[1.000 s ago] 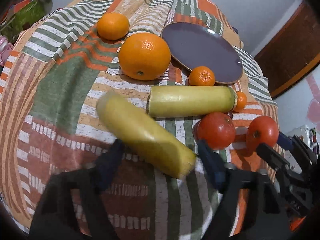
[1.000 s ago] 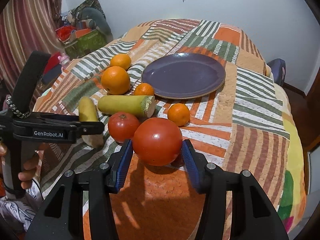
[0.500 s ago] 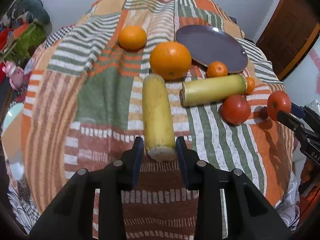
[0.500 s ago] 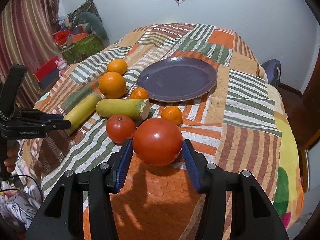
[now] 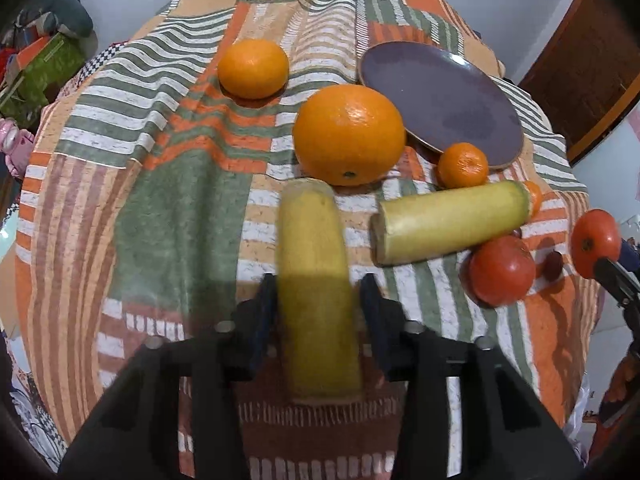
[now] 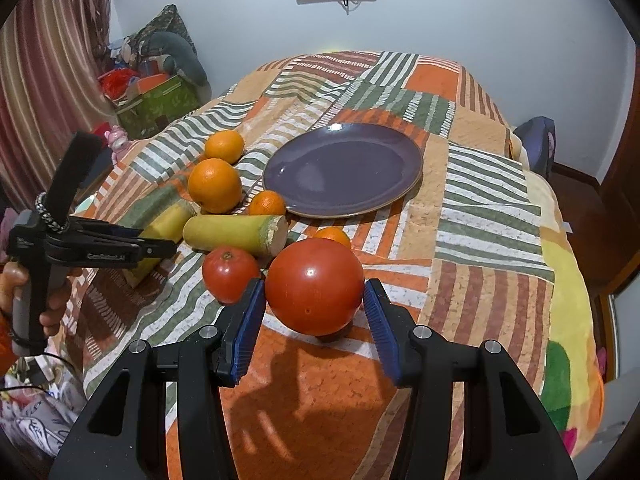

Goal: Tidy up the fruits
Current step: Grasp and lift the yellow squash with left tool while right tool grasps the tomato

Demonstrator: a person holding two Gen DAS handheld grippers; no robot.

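My left gripper straddles a yellow-green cut fruit piece lying on the patchwork cloth; its jaws stand on either side, and I cannot tell if they press it. My right gripper is shut on a big red tomato and holds it above the cloth; it also shows in the left wrist view. A second tomato, a second cut piece, two large oranges and two small mandarins lie near an empty purple plate.
The bed's cloth drops off at its right and near edges. A green box with clutter and a curtain stand at the left. A wooden door is at the far right in the left wrist view.
My left gripper has advanced along the yellow-green piece, so the piece now lies deep between its jaws. My right gripper has lifted the tomato slightly higher.
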